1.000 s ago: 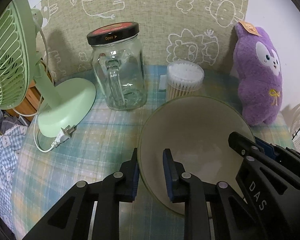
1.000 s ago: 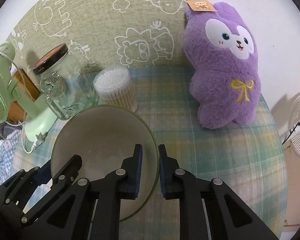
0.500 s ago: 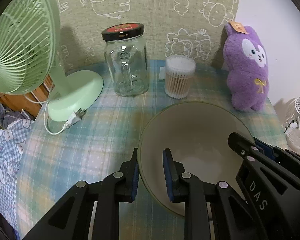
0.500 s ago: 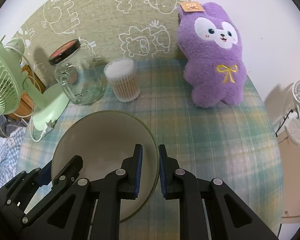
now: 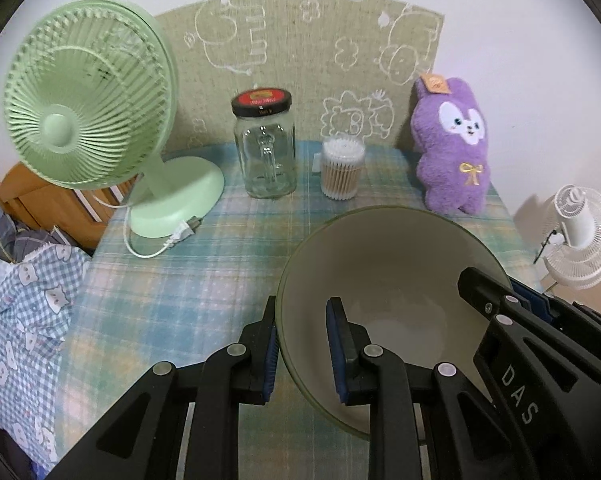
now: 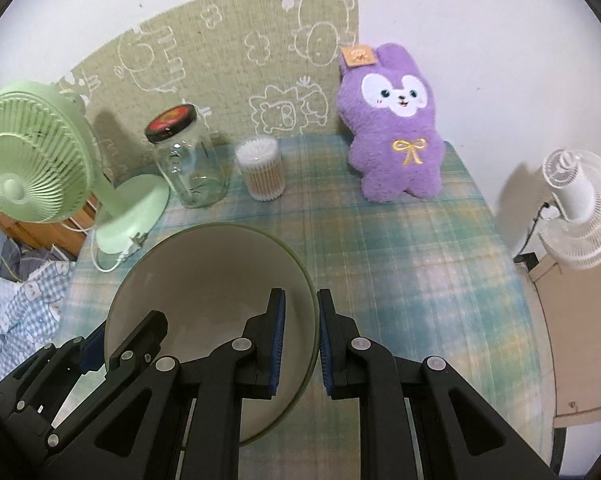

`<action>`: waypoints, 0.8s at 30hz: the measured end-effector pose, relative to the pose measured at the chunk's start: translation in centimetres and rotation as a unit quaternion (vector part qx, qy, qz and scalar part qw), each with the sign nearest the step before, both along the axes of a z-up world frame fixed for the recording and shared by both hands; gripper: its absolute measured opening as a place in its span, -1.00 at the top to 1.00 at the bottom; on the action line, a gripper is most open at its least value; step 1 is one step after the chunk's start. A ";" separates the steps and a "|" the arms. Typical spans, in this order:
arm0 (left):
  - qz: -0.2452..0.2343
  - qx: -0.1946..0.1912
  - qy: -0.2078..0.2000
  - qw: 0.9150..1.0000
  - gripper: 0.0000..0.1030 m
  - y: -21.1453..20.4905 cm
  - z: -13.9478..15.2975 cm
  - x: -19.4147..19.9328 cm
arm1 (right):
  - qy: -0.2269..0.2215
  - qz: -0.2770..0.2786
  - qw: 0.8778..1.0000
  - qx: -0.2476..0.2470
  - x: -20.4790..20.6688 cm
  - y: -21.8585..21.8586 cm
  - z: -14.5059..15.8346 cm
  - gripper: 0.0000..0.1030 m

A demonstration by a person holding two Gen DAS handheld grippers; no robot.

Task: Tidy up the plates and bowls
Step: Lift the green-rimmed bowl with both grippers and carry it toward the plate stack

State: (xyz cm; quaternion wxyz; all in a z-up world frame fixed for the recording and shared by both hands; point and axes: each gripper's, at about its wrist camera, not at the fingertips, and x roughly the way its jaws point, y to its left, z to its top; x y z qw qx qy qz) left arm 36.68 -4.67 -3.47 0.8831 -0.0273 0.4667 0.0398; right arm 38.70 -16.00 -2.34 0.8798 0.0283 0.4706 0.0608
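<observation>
A wide, empty, pale beige bowl point(image 5: 388, 280) with a greenish rim, upright above the plaid tablecloth.

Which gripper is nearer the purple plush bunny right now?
Right. The right gripper clamps the bowl rim on the side facing the bunny; the left gripper clamps the far rim.

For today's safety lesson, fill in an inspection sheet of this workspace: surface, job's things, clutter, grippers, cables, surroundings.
Surface: table under a plaid cloth.
Job's things: one pale bowl, upright, empty; no plates seen.
Clutter: green fan, lidded glass jar, cotton swab tub, purple plush, all along the back.
Grippers: left gripper and right gripper each clamp opposite sides of the bowl's rim.
Cables: fan's white cord and plug lying loose on the cloth.
Surroundings: white fan on the right, checked fabric on the left.
</observation>
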 end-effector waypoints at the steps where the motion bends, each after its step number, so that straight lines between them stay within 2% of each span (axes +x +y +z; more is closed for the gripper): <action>1: -0.002 -0.001 -0.002 1.000 0.61 0.1 0.5 -0.6 | -0.002 -0.003 1.000 0.000 -0.6 0.0 0.4 0.63; 13: -0.031 -0.006 -0.028 0.999 0.61 1.2 4.4 -7.9 | -0.027 -0.035 0.999 -0.004 -9.1 0.9 4.9 0.63; 24: -0.053 -0.012 -0.021 0.998 0.61 2.0 3.9 -13.8 | -0.022 -0.054 0.998 -0.014 -16.1 1.7 4.6 0.63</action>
